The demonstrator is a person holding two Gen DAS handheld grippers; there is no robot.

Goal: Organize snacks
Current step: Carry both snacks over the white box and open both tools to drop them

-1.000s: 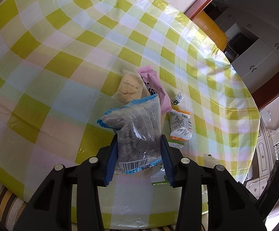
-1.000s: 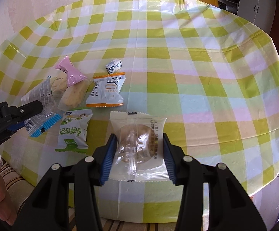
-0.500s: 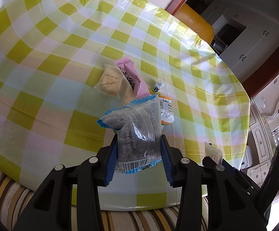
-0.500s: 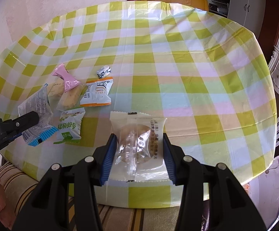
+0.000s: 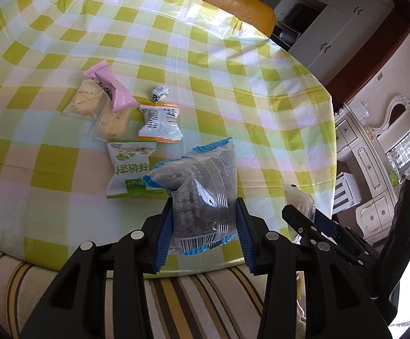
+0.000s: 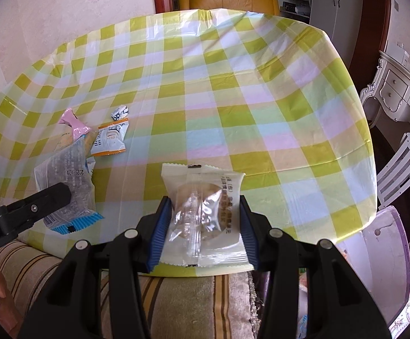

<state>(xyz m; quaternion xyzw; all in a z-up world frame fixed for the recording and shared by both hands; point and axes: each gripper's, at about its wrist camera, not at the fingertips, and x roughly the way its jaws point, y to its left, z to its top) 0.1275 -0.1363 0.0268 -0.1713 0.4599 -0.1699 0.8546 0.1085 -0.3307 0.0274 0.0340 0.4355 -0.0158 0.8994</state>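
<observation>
Grippers each pinch a snack above the near table edge: left gripper (image 5: 203,226) clamps a grey packet (image 5: 205,195), right gripper (image 6: 202,228) a clear cake packet (image 6: 205,212). Farther left on the checked cloth (image 5: 233,84) lie green (image 5: 128,169), orange (image 5: 159,124) and pink (image 5: 111,90) packets, close together.

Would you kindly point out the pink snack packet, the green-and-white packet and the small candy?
pink snack packet (image 5: 111,91), left wrist view, middle of wrapper.
green-and-white packet (image 5: 130,169), left wrist view, printed front.
small candy (image 5: 159,93), left wrist view, its centre.
</observation>
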